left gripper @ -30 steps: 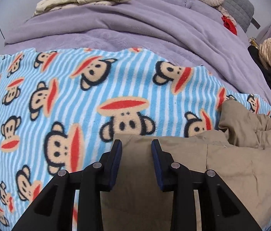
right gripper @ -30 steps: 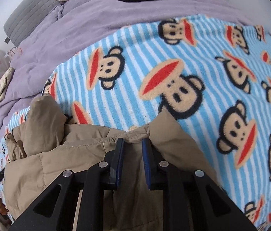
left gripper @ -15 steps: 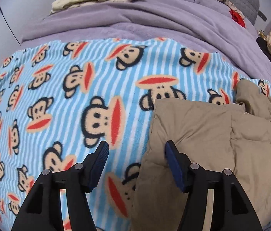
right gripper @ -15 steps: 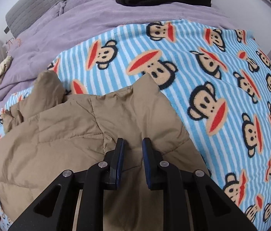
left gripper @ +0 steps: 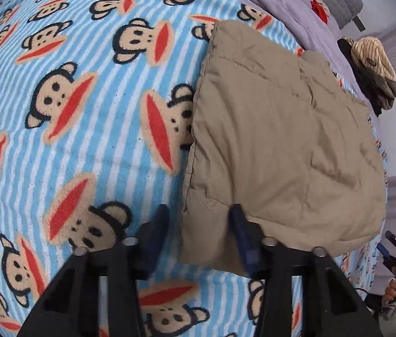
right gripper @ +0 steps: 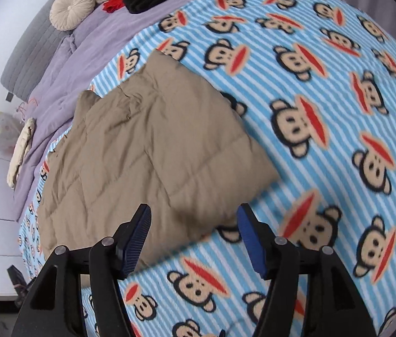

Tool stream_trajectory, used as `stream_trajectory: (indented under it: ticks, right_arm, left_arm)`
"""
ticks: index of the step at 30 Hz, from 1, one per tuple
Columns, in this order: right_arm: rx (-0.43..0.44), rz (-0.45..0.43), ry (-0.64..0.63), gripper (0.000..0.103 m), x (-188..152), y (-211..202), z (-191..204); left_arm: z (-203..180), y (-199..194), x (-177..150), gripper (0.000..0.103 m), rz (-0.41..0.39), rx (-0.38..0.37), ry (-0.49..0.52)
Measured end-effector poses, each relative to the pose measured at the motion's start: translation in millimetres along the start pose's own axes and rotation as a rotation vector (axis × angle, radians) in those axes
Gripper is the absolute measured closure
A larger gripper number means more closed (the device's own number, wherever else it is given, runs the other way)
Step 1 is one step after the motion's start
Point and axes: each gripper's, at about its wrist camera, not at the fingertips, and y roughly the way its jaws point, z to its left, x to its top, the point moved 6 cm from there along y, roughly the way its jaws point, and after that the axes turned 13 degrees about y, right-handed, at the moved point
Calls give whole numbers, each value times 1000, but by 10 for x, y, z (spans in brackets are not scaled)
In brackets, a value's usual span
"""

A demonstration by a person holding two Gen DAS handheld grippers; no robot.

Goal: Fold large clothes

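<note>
Bed's monkey blanket carries folded tan jacket; left tool closing empty, right tool opening empty; square edges before next fold.

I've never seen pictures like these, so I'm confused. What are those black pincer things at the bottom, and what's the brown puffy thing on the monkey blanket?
Those are two hand-held grippers, like big tongs. A person holds one in each hand, and each carries a camera looking along its two fingers. One picture comes from the left hand-held gripper, the other from the right hand-held gripper. Both look down at a bed covered by a monkey blanket. On it lies a tan padded jacket, folded into a bundle. Neither gripper is squeezing it now: the right one's jaws are opening, the left one's closing with the jacket's corner between them. Far back sits a round cushion.
</note>
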Motion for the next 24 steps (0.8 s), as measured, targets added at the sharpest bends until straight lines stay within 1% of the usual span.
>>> stream_trajectory:
  ticks: [2,3,4,5,6,7,8,9,10,11,12,14,15,16,18,21,24]
  right_arm:
    - [-5,34,51,35,-83,32,-175]
    - [2,51,69,35,-113,50,-237]
    - [3,62,88,35,-130,68,-298]
    - [6,69,107,35,-141,79,-351]
    - [21,80,133,35,-157,88,-400]
    - [41,91,155,34,-172,95,-435]
    - [64,99,178,33,-187,101,-463]
    - [84,105,192,29,-199,106,-478]
    - [113,112,204,24,-217,115,-483]
    - [144,117,210,22,-233,123,-471]
    - [175,125,214,21,-262,130,-448]
    - [251,160,223,18,-304,174,-374]
    - [287,181,229,14,-336,203,-342]
    - [313,197,237,8,-364,225,-306]
    - [348,220,251,1,-399,285,-245]
    - [366,241,262,0,-420,346,-201]
    - [374,258,265,0,-433,386,-182]
  left_arm:
    - [66,23,-80,67,5,44,-31]
    - [121,-3,-119,67,3,81,-50]
    - [172,-57,-154,63,-3,115,-70]
    - [216,-127,-194,51,-6,146,-93]
    - [244,-211,-239,49,-18,172,-111]
    - [250,-281,-282,49,-30,175,-119]
    - [238,-330,-338,49,-38,144,-136]
    - [213,-353,-404,48,-42,84,-168]
    - [176,-352,-480,32,-46,10,-212]
    - [140,-353,-543,17,-61,-49,-255]
    - [80,-343,-608,17,-87,-97,-290]
    - [-69,-241,-713,17,-97,-209,-348]
    - [-134,-177,-752,17,-99,-257,-379]
    - [-194,-102,-788,17,-95,-284,-401]
    - [-326,45,-818,17,-85,-294,-422]
    - [-501,151,-757,17,-91,-293,-411]
    - [-604,155,-615,17,-113,-272,-359]
